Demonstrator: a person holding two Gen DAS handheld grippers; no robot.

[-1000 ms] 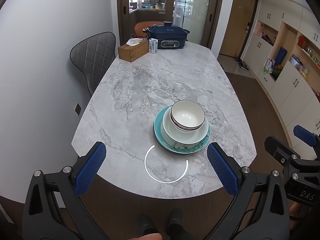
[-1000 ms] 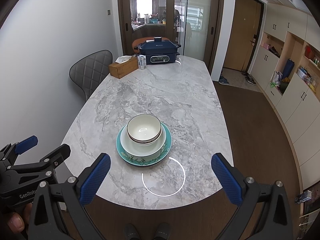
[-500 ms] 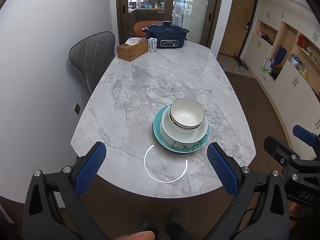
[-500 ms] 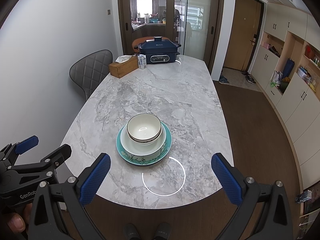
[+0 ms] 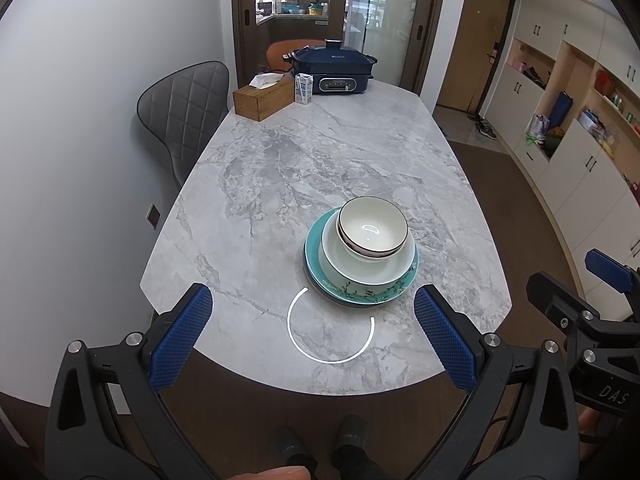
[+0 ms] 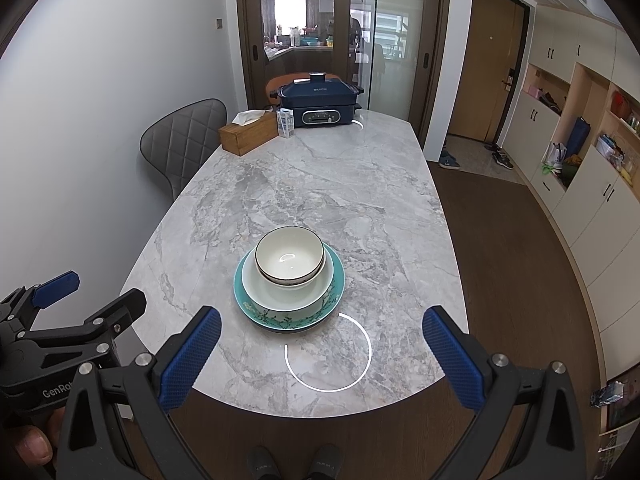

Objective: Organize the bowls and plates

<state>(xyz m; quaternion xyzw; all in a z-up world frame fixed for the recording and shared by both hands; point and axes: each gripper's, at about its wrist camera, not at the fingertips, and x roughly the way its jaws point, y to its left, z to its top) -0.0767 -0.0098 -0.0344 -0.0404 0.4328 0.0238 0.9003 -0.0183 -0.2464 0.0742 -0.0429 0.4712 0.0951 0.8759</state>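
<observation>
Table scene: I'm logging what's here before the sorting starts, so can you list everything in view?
small bowl: 1, white, dark rim, top of stack
larger bowl: 1, white, under it
plate: 1, teal, floral, bottom of stack
table: 1, grey marble
electric cooker: 1, navy, far end
tissue box: 1, wooden, far left
carton: 1, white, beside cooker
chair: 1, grey, left side
left gripper: open, empty
right gripper: open, empty
</observation>
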